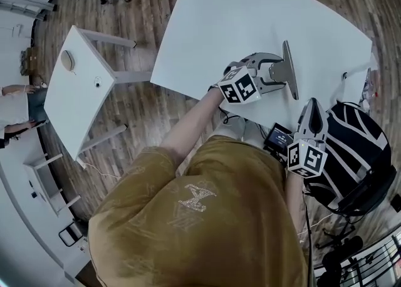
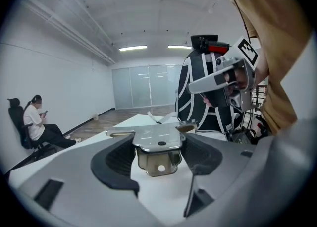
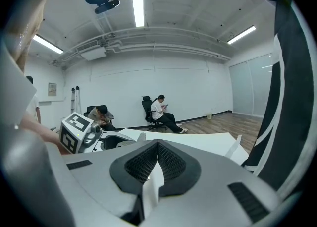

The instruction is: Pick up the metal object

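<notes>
The metal object (image 1: 289, 69) is a long flat bar with a bent bracket; it lies near the front edge of the white table (image 1: 250, 10). My left gripper (image 1: 279, 73) reaches over the edge, and its two jaws close on the bracket from both sides. In the left gripper view the grey bracket (image 2: 158, 141) sits between the dark pads (image 2: 115, 157), its plate touching both. My right gripper (image 1: 315, 106) hangs off the table's front edge, shut and holding nothing. In its own view the right gripper (image 3: 157, 147) shows its pads pressed together.
A black-and-white striped backpack (image 1: 357, 148) stands to the right of the table. A small device with a screen (image 1: 277, 135) sits below the table edge. A smaller white table (image 1: 75, 98) stands to the left on the wooden floor. People sit on chairs (image 3: 161, 112) by the far wall.
</notes>
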`<state>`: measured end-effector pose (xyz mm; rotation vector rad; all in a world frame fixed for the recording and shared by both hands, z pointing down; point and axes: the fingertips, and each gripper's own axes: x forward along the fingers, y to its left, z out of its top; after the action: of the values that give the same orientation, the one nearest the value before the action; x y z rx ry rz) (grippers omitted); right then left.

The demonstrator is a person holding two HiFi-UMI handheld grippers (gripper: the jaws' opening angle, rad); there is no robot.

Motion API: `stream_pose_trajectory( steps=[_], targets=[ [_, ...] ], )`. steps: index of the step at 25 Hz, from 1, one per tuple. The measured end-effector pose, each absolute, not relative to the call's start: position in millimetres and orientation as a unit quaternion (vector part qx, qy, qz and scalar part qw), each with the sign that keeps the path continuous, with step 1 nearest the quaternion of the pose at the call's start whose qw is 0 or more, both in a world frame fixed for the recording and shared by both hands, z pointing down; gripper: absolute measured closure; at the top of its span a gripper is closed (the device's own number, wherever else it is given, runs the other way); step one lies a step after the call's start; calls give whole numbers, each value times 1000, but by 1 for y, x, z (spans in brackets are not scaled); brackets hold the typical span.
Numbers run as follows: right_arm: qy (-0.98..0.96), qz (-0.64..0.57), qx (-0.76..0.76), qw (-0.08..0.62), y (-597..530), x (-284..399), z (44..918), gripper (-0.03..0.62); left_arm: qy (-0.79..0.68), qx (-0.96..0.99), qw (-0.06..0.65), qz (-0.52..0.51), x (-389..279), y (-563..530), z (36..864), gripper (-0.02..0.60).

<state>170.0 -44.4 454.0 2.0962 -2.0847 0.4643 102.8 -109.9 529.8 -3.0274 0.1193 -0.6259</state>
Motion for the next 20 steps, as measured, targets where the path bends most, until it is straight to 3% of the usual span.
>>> stream_pose_trajectory(
  steps=[20],
  targets=[
    [-705,59,707,11,-50,187,383,586,118,-982,112,-96,105,-97,400,291]
  ],
)
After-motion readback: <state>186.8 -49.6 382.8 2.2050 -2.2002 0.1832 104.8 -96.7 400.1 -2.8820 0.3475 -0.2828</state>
